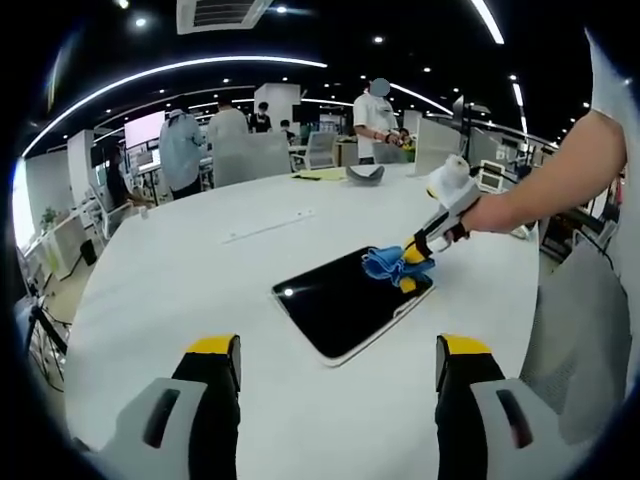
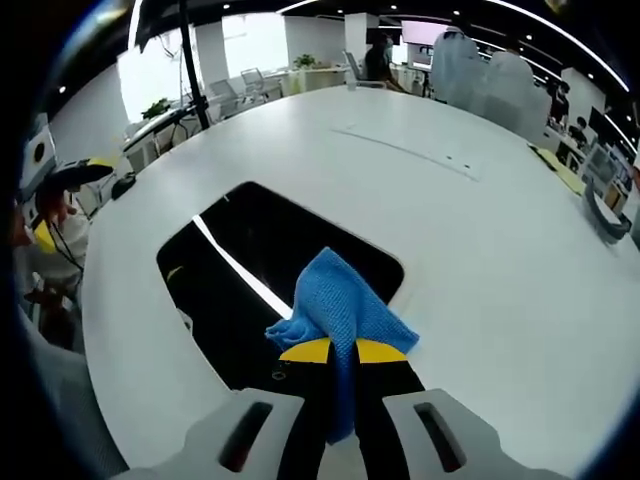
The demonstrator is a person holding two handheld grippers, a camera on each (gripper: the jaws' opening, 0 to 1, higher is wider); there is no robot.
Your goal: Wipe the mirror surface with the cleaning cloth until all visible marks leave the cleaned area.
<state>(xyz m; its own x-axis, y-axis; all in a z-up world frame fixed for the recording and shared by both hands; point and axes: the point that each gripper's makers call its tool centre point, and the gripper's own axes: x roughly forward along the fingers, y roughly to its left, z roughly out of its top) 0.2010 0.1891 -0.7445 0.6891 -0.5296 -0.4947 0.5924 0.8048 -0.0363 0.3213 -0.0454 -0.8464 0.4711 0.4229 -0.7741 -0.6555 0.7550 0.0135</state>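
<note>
A dark mirror point(image 1: 340, 305) in a thin white frame lies flat on the white round table point(image 1: 180, 280). In the left gripper view my right gripper point(image 1: 416, 252) reaches in from the right on a person's arm, shut on a blue cloth point(image 1: 383, 265) that rests on the mirror's far right corner. My left gripper point(image 1: 338, 358) hovers open in front of the mirror's near edge, with nothing between its yellow-tipped jaws. In the right gripper view the right gripper point(image 2: 343, 351) pinches the blue cloth point(image 2: 338, 298), which drapes onto the mirror point(image 2: 250, 265); a bright light streak is reflected in the glass.
Several people stand near desks and chairs beyond the table's far edge. A grey object point(image 1: 365, 173) and yellow paper point(image 1: 320, 176) lie at the far side of the table. A thin cable-slot strip point(image 1: 268, 225) runs behind the mirror. A grey chair point(image 1: 585, 330) stands on the right.
</note>
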